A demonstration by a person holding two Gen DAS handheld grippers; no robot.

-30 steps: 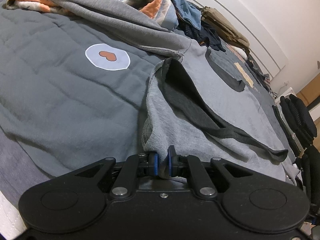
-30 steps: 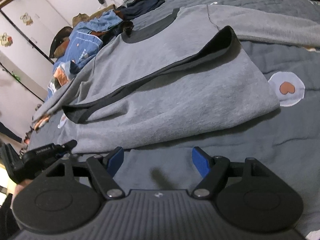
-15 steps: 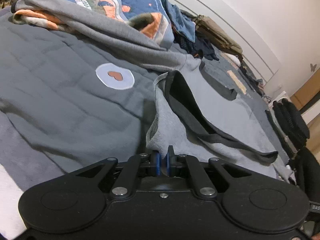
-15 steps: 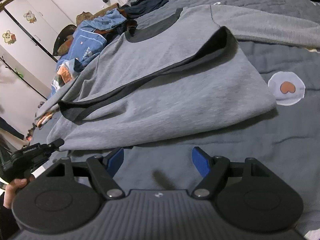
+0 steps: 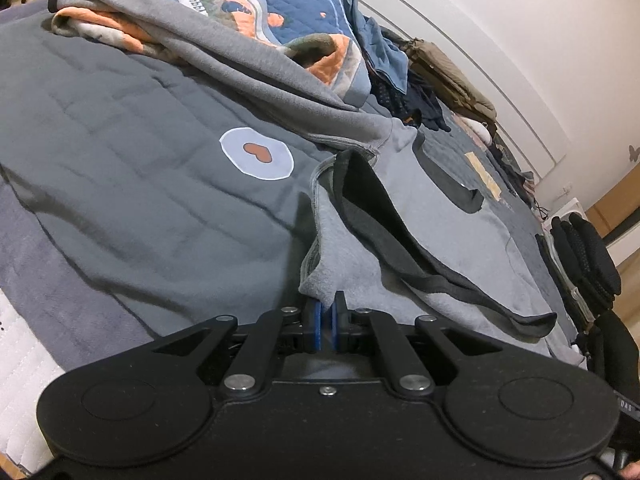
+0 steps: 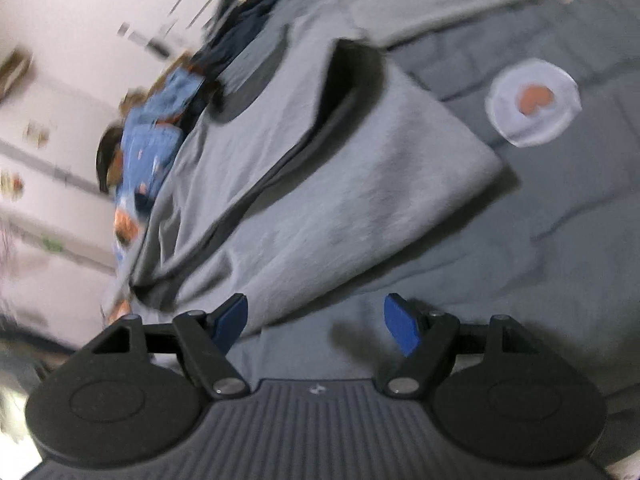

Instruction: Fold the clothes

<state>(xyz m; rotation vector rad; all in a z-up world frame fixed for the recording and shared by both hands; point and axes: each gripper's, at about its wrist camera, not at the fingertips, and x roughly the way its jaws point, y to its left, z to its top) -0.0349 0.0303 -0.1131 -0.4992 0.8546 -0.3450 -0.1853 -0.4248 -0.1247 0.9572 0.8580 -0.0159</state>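
The left gripper (image 5: 328,308) has its blue pads pressed together on the near corner of the grey sweatshirt (image 5: 460,232), so a small bit of the fabric is pinched between them. The sweatshirt lies spread on the dark grey quilt (image 5: 120,184) w/ its bottom part folded up, and the dark hem band (image 5: 400,232) runs diagonally across the body. One sleeve (image 5: 248,56) stretches away to the upper left, over a pile of blue and orange clothes (image 5: 280,20). A white round patch w/ an orange heart (image 5: 256,153) sits on the quilt, just left of the garment.

The right gripper (image 6: 316,324) is spread wide, nothing between the pads. Its left pad (image 6: 232,316) is at the near edge of the sweatshirt (image 6: 340,200); if it touches, one cannot tell. The right pad (image 6: 400,328) is over bare quilt (image 6: 540,260). This view is blurred and tilted. The heart patch (image 6: 534,102) shows at upper right here, near the folded corner of the garment.
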